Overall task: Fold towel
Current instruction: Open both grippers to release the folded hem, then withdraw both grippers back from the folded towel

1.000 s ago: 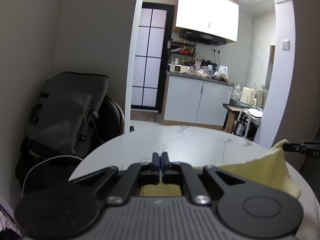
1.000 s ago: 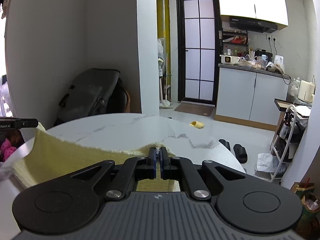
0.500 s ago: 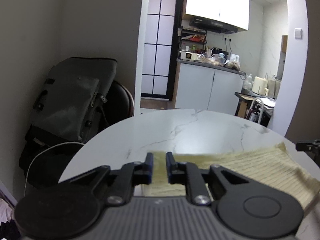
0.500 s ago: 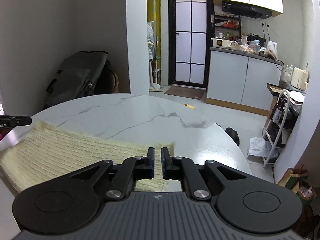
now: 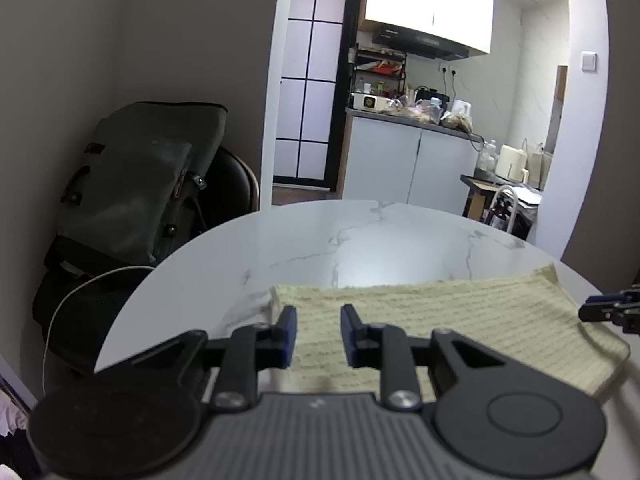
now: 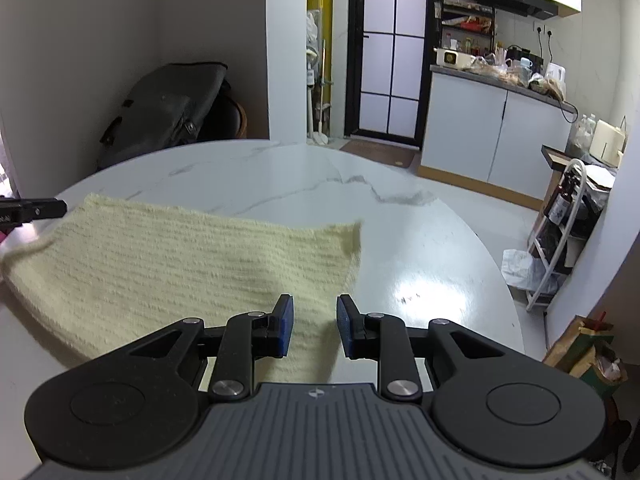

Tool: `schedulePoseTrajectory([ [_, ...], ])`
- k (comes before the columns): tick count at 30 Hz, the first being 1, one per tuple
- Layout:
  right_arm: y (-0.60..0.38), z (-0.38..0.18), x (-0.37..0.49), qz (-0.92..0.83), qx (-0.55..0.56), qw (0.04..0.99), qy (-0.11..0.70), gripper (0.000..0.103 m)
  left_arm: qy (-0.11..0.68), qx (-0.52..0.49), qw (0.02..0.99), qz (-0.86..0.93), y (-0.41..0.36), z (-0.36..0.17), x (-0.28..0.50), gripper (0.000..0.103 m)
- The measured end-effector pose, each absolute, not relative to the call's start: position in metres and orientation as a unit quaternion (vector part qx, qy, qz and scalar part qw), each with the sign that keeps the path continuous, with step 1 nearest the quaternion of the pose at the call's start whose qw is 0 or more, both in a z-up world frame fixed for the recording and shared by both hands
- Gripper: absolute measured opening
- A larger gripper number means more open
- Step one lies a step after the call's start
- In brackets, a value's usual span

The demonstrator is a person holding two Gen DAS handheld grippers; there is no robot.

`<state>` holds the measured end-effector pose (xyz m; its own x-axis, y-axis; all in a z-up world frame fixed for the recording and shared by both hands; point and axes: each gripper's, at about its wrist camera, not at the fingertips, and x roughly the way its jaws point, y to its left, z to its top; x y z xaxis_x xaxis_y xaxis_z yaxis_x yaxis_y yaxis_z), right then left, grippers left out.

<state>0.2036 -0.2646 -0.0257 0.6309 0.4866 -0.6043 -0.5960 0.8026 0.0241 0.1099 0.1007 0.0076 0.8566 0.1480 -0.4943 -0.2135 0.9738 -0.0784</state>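
On the round marble table (image 5: 360, 240) the pale yellow towel (image 5: 460, 312) now lies flat, folded over, where a second ago both claws had it pinched and lifted by its far corners. Left gripper (image 5: 318, 334) has let go: jaws spread apart, nothing between the blue pads (image 5: 289, 332), towel showing through the gap. Right gripper (image 6: 313, 330) same, jaws wide, empty, poised just above the towel's near right part. Half a second back the gaps were much narrower.

Hard to tell: whether either claw's fingertips touch the cloth or sit just above it. Towel's near edge is hidden under both gripper bodies. Its left end in the right view is blurred and curls at the table rim. Each claw's tip pokes into the other's view at the frame edge, cut off.

Room: towel's far edge runs across mid-table, bare marble beyond it to the far rim. Right corner (image 6: 354, 236) sits well inside the rim. A dark backpack (image 5: 140, 184) on a chair (image 5: 236, 184) stands past the table's left side.
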Motion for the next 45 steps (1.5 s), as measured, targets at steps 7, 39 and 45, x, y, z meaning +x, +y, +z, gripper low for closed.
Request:
schedulePoseTrajectory([
  [7,-0.275,-0.029,0.192,0.303,-0.089,0.896,0.312,0.036,0.254,-0.052,0.962,0.089,0.086,0.007,0.102,0.044],
  [39,-0.273,-0.027,0.121,0.329,-0.094,0.892,0.297,0.037,0.25,-0.101,0.96,0.08,0.058,-0.002,0.05,0.073],
  [45,-0.266,-0.026,0.108,0.346,-0.095,0.885,0.295,0.037,0.243,-0.085,0.963,0.081,0.048,-0.001,0.042,0.077],
])
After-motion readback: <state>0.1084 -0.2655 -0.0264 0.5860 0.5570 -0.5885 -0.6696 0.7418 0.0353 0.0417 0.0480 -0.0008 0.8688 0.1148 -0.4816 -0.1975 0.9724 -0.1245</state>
